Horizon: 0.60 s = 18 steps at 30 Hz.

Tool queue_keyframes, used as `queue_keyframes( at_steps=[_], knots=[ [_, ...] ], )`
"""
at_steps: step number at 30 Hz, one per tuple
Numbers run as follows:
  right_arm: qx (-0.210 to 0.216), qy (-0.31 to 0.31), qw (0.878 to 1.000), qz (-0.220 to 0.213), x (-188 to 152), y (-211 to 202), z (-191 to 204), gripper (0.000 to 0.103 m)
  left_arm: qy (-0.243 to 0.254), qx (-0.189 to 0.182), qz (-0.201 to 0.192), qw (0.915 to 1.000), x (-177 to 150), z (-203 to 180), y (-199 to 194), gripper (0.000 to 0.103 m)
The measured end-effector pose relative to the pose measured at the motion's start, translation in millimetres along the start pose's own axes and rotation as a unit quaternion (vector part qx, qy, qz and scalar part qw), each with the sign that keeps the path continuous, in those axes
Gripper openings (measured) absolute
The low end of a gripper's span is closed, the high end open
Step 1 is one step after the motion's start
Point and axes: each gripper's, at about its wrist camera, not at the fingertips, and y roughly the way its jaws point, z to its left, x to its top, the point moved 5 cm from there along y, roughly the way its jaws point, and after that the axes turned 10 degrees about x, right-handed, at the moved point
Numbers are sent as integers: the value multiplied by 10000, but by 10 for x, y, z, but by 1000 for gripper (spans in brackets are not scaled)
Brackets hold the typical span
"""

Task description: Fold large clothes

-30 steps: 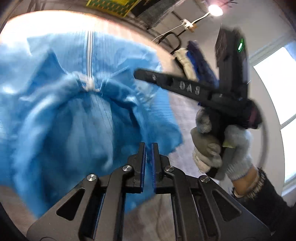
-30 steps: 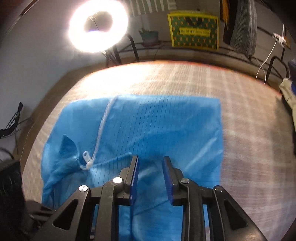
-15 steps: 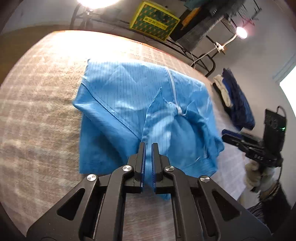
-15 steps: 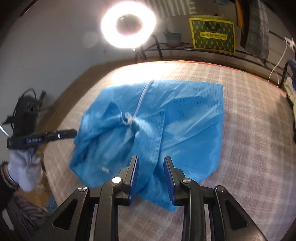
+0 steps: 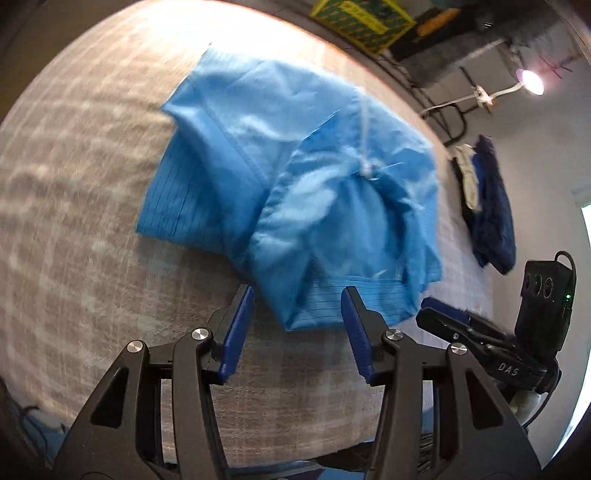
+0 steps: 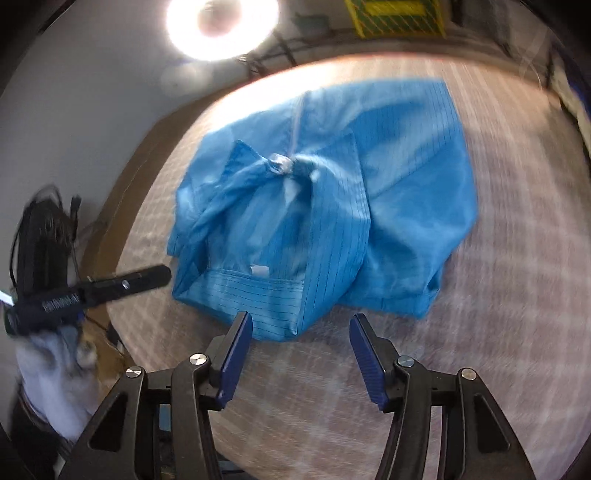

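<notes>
A light blue garment (image 5: 295,177) with a white zipper (image 5: 365,166) lies folded in a loose heap on the checked table cover (image 5: 74,221). My left gripper (image 5: 297,295) hovers just short of the garment's near hem, its jaws opening, with nothing pressed between the blue pads. In the right wrist view the same garment (image 6: 406,177) lies ahead, a white label (image 6: 260,271) showing at its collar. My right gripper (image 6: 301,319) hangs over the near corner, jaws also opening and gripping nothing.
A gloved hand (image 6: 51,369) holds the left tool at the table's left edge. Dark blue clothes (image 5: 491,221) are piled at the far right of the table. A ring light (image 6: 221,26) and a yellow-green box (image 5: 362,18) stand beyond the far edge.
Both grippers have drawn back from the garment towards the near edge and their jaws have spread wide. The blue garment has been let go and lies folded on the table.
</notes>
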Motion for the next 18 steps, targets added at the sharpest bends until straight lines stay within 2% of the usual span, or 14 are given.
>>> queue_keyframes(
  at_steps=[4,6,8,11,12,13,15,18],
  knots=[
    [455,890,9949,147,3,174,-199,46,-380,-92,304,9988,-32,79,162,48],
    [566,1063,9926,171,5,211,-250,42,-391,-57,339,9986,-38,96,206,37],
    [613,1104,9918,203,8,242,-265,38,-442,-123,393,9982,-28,122,249,17],
    [687,1188,9902,243,20,320,-263,25,-482,-180,333,9981,20,150,267,5],
    [721,1200,9899,220,29,343,-251,13,-500,-219,286,9981,34,151,248,4],
    [777,1205,9895,165,40,354,-227,5,-509,-268,207,9981,49,158,203,2],
    [778,1012,9918,-48,62,293,-163,1,-522,-470,-74,9975,100,170,68,2],
    [610,116,9963,-598,114,70,58,0,-479,-641,-317,9963,144,186,-58,2]
  ],
)
